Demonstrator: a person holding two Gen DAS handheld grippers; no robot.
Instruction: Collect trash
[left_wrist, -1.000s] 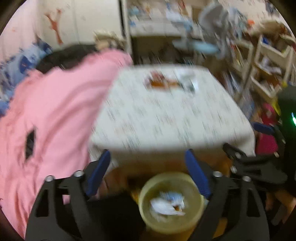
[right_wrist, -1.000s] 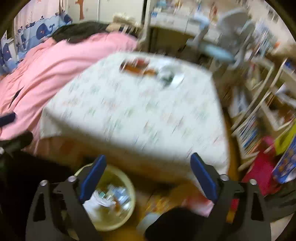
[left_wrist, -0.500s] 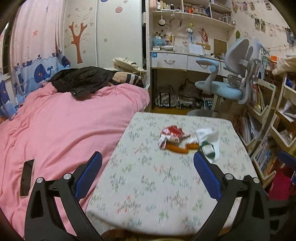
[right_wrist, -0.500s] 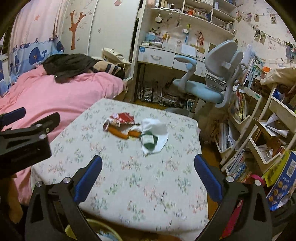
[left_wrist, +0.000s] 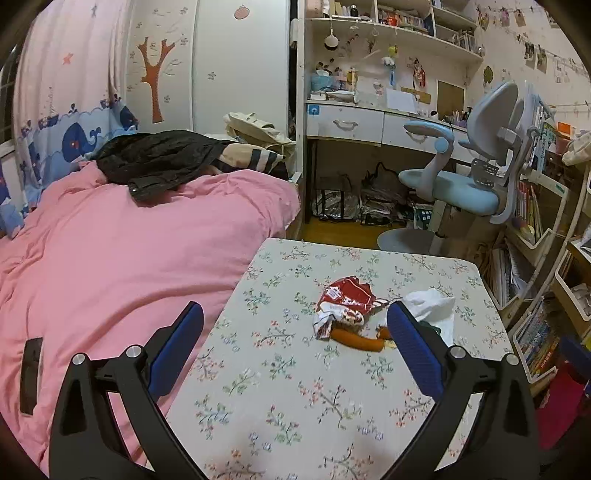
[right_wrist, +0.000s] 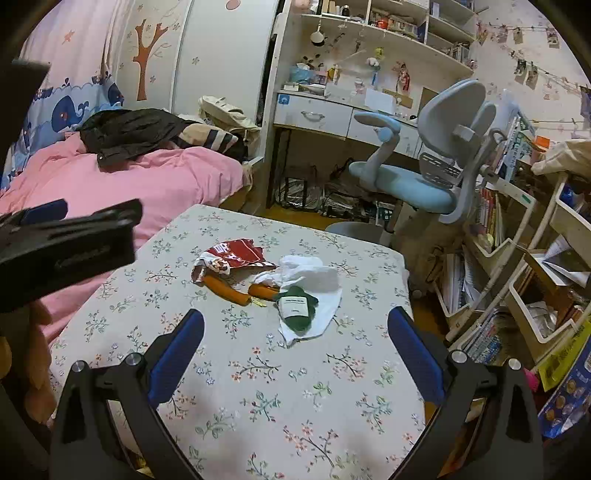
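Bedroom scene, two wrist views. At nine o'clock lay one bed with a pink duvet (left_wrist: 122, 236), carrying one black jacket (left_wrist: 155, 162) and one dark flat object (left_wrist: 31, 374) that was hard to identify. The left gripper (left_wrist: 295, 343) stood with its two blue pads wide apart and nothing between them; the right gripper (right_wrist: 295, 345) stood likewise, spread and empty.

The floral-clothed desk (right_wrist: 258, 387) filled the centre. On it, toward twelve o'clock from both grippers, sat the trash in one cluster: one red-and-white snack wrapper (left_wrist: 345, 301), two orange sausage-like pieces (right_wrist: 225, 290), one crumpled white tissue (right_wrist: 310, 275) and one small green packet with a white label (right_wrist: 297, 308).

In the left wrist view the right pad covered the green packet almost wholly and one orange piece in part; the right wrist view showed the whole cluster clear of both pads. The right wrist view alone also showed the left gripper from the side at nine o'clock, out of focus.

At two o'clock stood one blue swivel chair (right_wrist: 424, 177); at three o'clock, bookshelves (right_wrist: 517, 277) cut by the frame edge.
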